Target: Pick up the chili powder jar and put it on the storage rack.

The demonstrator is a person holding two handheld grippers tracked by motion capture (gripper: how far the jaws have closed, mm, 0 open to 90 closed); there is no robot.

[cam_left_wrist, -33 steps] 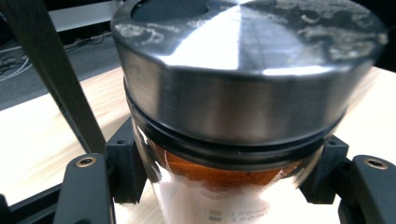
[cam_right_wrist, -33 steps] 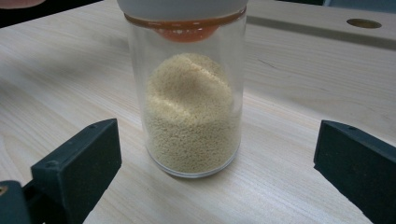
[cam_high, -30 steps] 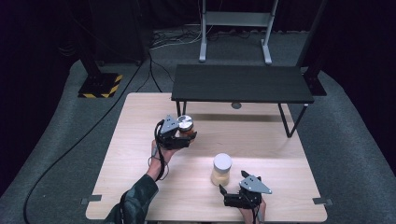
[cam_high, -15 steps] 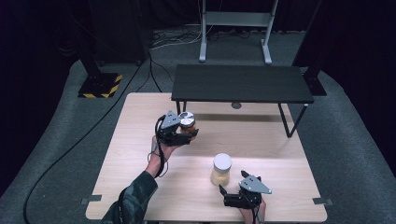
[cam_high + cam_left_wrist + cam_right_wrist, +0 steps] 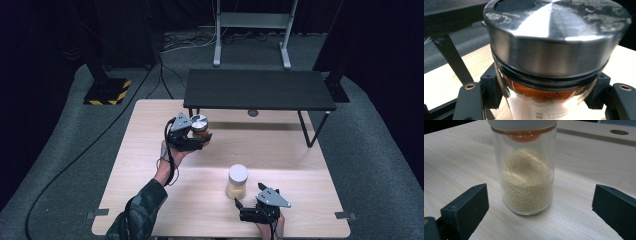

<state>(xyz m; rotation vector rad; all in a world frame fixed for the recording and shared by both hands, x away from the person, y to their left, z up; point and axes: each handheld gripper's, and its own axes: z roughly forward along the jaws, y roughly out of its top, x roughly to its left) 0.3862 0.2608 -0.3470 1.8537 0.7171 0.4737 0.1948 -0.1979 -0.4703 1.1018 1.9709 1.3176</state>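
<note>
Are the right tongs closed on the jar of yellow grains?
No, the right tongs stand wide open, and the jar of yellow grains stands free between them.

Lower left of the high view: a dark, olive-tinged jacket sleeve (image 5: 142, 205) covers the person's left forearm. The left gripper (image 5: 192, 136) is black, with a grey three-cornered plate on top and a black cable looping down beside the wrist. The right gripper (image 5: 243, 206), bottom centre, is black too, with its own grey plate. In the left gripper view, brass-coloured screws sit in rounded black jaws.
</note>
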